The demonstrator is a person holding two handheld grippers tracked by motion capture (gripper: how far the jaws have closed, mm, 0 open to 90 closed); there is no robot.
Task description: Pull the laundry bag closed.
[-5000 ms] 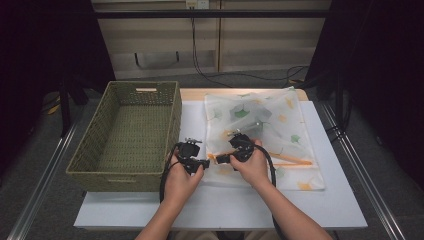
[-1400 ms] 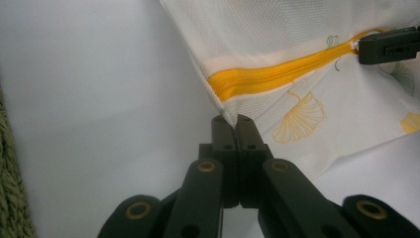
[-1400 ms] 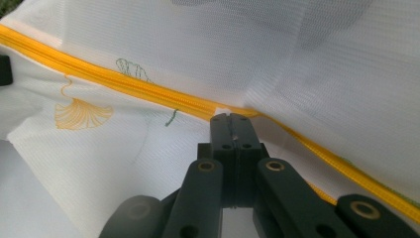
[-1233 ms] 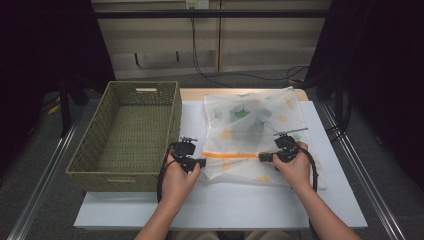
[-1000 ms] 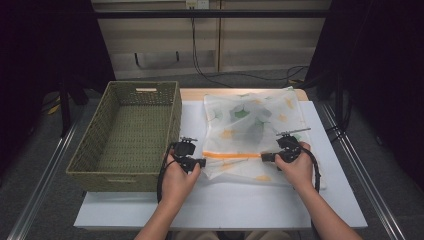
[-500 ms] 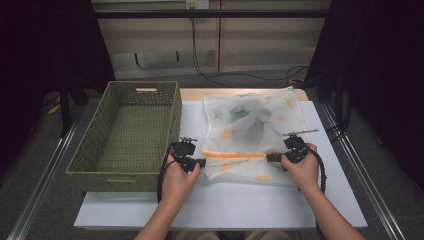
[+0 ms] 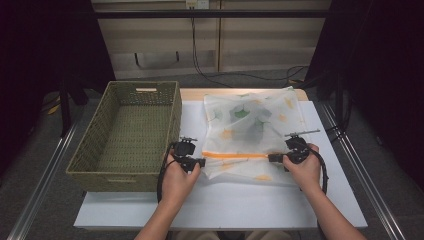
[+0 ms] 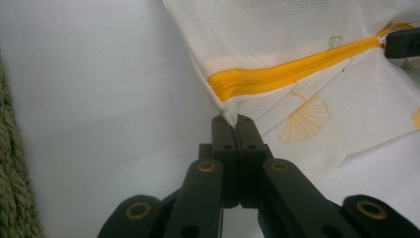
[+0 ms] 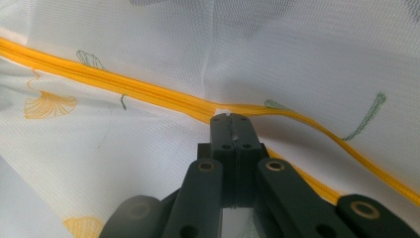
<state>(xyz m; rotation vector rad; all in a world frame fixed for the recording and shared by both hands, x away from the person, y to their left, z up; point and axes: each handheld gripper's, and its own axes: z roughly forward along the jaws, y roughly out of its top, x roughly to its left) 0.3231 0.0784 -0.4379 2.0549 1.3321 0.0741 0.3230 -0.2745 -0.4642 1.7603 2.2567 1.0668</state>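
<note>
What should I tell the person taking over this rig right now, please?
Left tongs: shut on the near left corner of the mesh laundry bag, just below the zipper's end.
Right tongs: shut at the slider on the orange zipper, toward the bag's right end.
The bag lies flat on the white table, dark items showing faintly inside. The wicker basket stands empty to its left.
Done: the bag is pinned at the corner and the slider sits near the right end.
Left: whether the zipper is opening or closing cannot be told, so check that, finish the run, then probably move the bag to the basket.
</note>
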